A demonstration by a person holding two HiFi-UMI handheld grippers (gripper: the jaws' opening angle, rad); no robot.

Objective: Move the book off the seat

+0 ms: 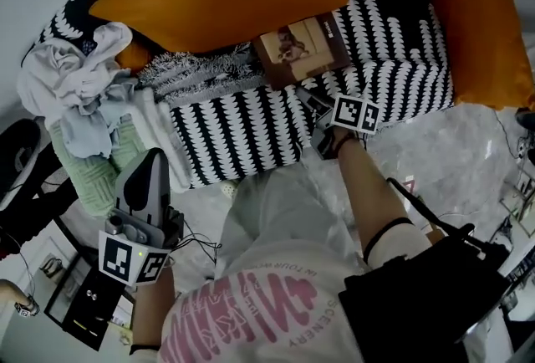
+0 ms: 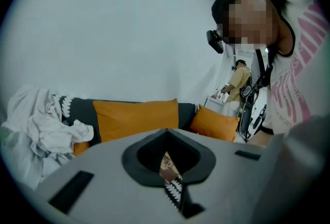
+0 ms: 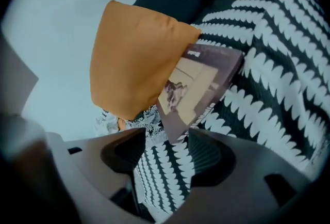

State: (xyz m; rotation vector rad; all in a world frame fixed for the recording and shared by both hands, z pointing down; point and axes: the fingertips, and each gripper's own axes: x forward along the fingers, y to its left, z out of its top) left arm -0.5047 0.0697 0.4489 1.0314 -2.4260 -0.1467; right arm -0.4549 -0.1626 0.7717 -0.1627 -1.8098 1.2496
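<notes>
Right gripper view: right tongs (image 3: 164, 148) stand apart, nothing pinched. The near corner of the book (image 3: 198, 86) sits just at their mouth, pads not on it. Book lies flat on the black-and-white patterned seat (image 3: 268, 78), far edge touching the big orange cushion (image 3: 136, 58) at 10 o'clock, perhaps slightly under it. Head view: book at 11 o'clock from those tongs, fringed throw (image 1: 201, 70) just beside it at 9 o'clock, laundry pile (image 1: 75, 81) well apart, further out at 9. Left tongs (image 1: 155, 157) together and empty, low at 7 o'clock in front of the seat. Risks, as I judge them: a bite on the corner alone would likely let the book swing, or let the cover fan open and slip out. The soft seat gives under pressure, so the lower pad may dig in and catch seat cloth along with the book. The cushion on the far edge could drag along or hold the book back, and the throw's fringe is near enough to snag. Writing: small white lettering at the cover's upper corner, too small to read; no title legible. Pink print on the person's shirt (image 1: 251, 311) shows upside down; one word looks like SCENERY, the rest unclear. Marker cubes (image 1: 357, 113) carry square patterns only, no letters.
</notes>
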